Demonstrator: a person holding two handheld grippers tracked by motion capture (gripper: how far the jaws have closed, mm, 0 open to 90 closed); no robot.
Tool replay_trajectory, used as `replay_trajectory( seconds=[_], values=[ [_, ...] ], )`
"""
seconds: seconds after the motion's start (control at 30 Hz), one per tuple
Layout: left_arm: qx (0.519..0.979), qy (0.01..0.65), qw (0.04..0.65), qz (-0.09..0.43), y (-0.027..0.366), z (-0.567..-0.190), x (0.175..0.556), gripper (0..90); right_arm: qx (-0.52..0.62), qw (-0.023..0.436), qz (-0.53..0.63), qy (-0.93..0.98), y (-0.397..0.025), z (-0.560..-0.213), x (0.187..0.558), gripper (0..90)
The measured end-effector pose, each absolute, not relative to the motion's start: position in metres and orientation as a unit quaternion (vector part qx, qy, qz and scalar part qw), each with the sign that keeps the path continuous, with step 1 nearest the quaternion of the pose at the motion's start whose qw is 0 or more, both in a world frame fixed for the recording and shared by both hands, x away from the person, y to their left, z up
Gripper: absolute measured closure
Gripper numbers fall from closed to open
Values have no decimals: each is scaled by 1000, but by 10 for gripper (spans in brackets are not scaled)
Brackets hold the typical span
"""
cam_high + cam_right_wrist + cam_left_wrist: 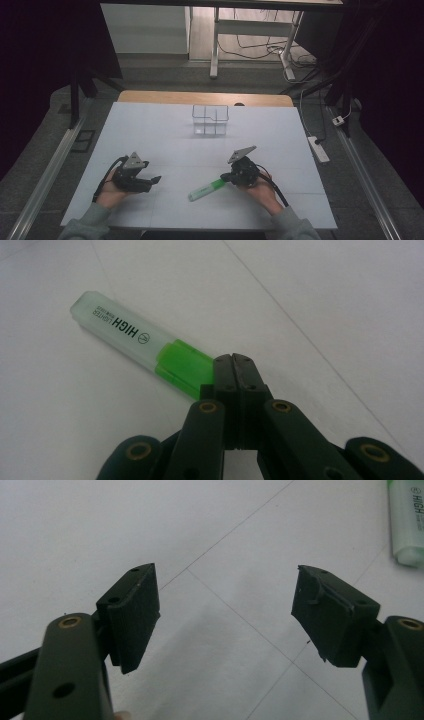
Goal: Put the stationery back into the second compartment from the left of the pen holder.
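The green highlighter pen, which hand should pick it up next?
Probably the right. Its tool sits shut against the green highlighter's end, with no clear grip. The left tool is open and farther off.

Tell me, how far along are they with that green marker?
Nothing looks done yet: the clear divided box at the far side looks empty. In hand: the right gripper is shut at the green end of the highlighter, which seems to lie on the table. The left gripper is open. Moving the highlighter is still to do, probably towards the box.
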State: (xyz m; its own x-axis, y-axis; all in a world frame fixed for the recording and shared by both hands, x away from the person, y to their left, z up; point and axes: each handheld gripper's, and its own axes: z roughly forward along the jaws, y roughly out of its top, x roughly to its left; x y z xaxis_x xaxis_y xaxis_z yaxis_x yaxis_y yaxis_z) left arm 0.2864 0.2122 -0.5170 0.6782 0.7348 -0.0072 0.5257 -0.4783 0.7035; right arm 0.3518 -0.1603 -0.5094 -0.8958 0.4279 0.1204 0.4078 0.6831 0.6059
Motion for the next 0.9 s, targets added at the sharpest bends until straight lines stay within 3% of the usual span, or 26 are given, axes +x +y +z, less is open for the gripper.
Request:
replay_trajectory(
  seconds=[0.37, 0.6, 0.9],
  values=[
    [849, 368, 349, 149, 208, -516, 287, 265, 219, 4, 335, 916, -154, -510, 347, 890],
    [852, 359, 352, 146, 199, -512, 286, 264, 243, 36, 350, 904, -174, -501, 347, 890],
    [857, 347, 356, 135, 189, -509, 285, 266, 291, 108, 362, 879, -228, -495, 337, 890]
  ],
)
